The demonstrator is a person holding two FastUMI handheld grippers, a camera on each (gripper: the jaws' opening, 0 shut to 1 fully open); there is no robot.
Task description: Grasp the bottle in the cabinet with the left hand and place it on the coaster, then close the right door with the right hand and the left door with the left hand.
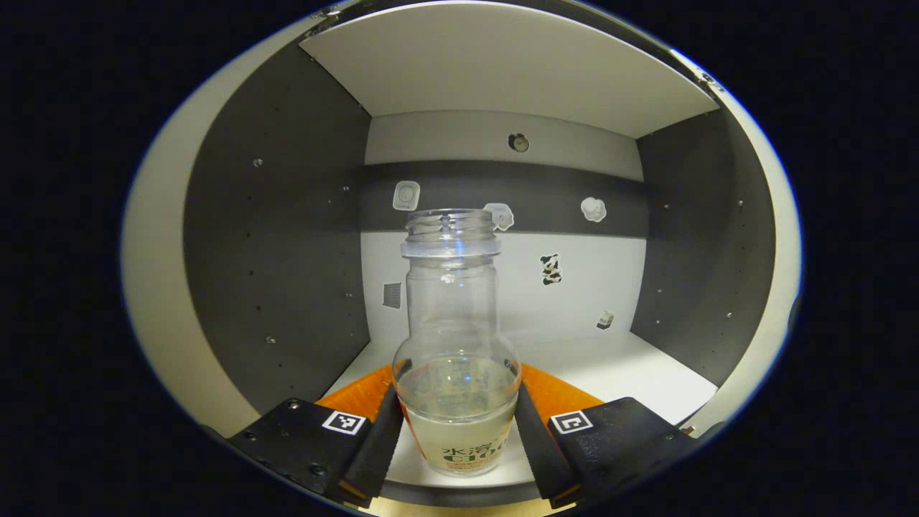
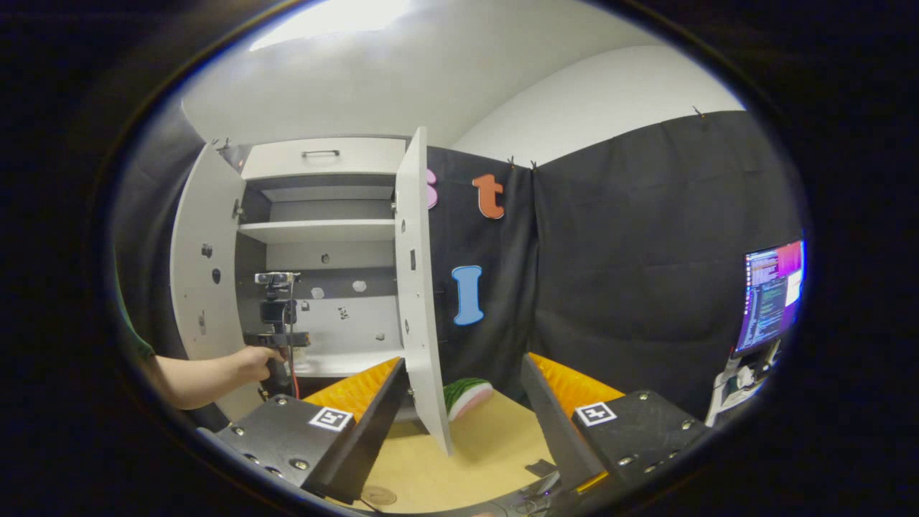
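A: Inside the cabinet point(image 1: 502, 72), on its white floor, we see the bottle point(image 1: 455, 337) standing upright, uncapped, between the left gripper point(image 1: 456, 431) fingers, which flank its lower body.

B: Are they clenched on it? We cannot tell; they sit right at the glass.

A: Farther back, our right gripper point(image 2: 459, 424) hangs released over the table point(image 2: 445, 467), facing the open right door point(image 2: 420, 287) and left door point(image 2: 204, 273).

B: We also see a hand point(image 2: 255, 359) holding the left gripper at the shelf.

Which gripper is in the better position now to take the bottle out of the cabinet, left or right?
Left. The left gripper is inside the cabinet with its jaws on either side of the bottle. The right gripper hangs open outside, near the right door.
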